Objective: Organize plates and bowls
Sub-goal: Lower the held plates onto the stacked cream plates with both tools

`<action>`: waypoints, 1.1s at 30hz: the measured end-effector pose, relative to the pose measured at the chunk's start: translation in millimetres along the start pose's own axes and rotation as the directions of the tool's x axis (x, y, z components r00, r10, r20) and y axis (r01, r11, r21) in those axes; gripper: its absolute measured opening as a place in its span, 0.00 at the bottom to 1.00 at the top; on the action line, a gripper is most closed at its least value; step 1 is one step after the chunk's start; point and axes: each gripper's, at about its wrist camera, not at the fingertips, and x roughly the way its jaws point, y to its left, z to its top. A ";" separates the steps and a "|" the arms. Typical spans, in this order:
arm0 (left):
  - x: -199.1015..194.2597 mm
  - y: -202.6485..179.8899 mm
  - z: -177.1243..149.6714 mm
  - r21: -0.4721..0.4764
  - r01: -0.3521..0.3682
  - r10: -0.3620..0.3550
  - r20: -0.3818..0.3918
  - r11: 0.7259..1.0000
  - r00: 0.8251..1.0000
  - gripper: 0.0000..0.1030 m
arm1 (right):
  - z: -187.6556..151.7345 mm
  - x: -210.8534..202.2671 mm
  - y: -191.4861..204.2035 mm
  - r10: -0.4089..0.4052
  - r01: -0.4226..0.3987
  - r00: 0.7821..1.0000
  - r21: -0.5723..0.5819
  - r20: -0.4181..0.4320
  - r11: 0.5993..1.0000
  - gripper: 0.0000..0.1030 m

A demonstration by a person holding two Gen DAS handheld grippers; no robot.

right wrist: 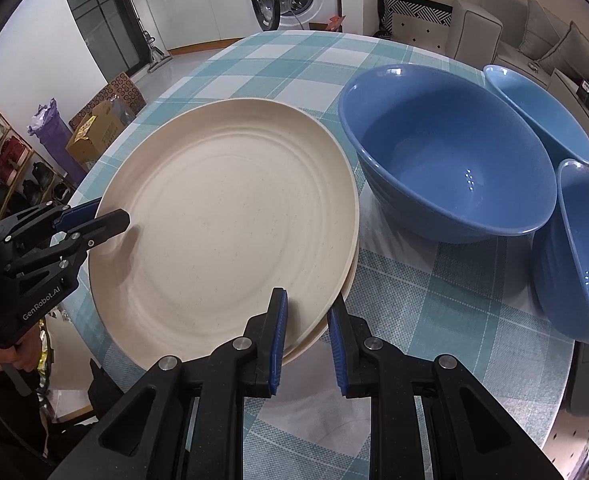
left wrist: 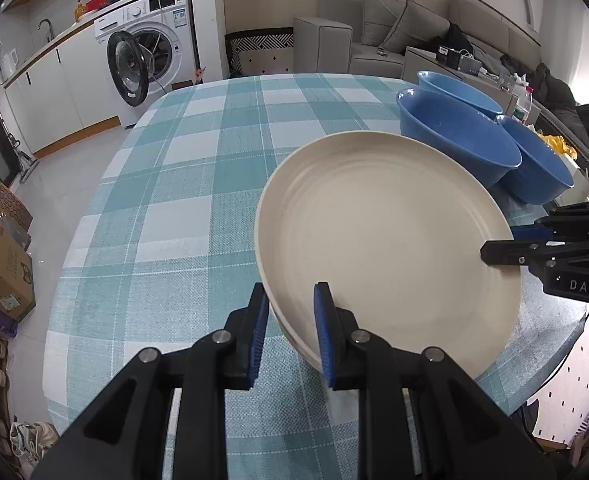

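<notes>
A cream plate (left wrist: 386,240) (right wrist: 230,216) lies on top of a second cream plate (right wrist: 318,336) on the checked tablecloth. My left gripper (left wrist: 290,312) straddles the stack's near rim, jaws partly open, one pad over the plate and one outside. My right gripper (right wrist: 306,320) straddles the opposite rim the same way; it shows in the left wrist view (left wrist: 502,240). The left gripper shows in the right wrist view (right wrist: 102,216). Three blue bowls (right wrist: 446,160) (right wrist: 538,112) (right wrist: 582,256) stand beside the plates.
The round table (left wrist: 166,200) has a teal checked cloth. A washing machine (left wrist: 146,56), counters and a cardboard box (left wrist: 2,264) are on the floor side. A grey sofa (left wrist: 394,28) is beyond the table.
</notes>
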 end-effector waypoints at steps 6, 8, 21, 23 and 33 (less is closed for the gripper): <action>4.2 -2.6 -1.8 0.016 -0.013 0.013 -0.010 1.000 1.000 0.20 | 0.1 1.3 -1.0 -0.003 0.003 1.000 0.001 -0.001 1.000 0.20; 5.1 -4.0 -2.9 0.025 -0.015 0.015 -0.013 1.000 1.000 0.20 | -0.3 1.8 -1.0 -0.005 0.005 1.000 0.002 -0.003 1.000 0.20; 9.7 -11.8 -5.9 0.071 -0.058 0.059 -0.013 0.996 0.998 0.20 | -3.2 3.5 5.7 -0.060 0.061 0.998 -0.040 0.005 0.997 0.20; 10.1 -12.5 -6.1 0.077 -0.065 0.066 -0.012 0.995 0.998 0.20 | -3.0 4.5 7.5 -0.078 0.078 0.997 -0.051 0.003 0.996 0.20; 11.3 -17.1 -7.8 0.123 -0.078 0.079 -0.007 0.989 0.997 0.29 | -4.5 10.9 12.6 -0.132 0.131 0.991 -0.079 -0.014 0.988 0.23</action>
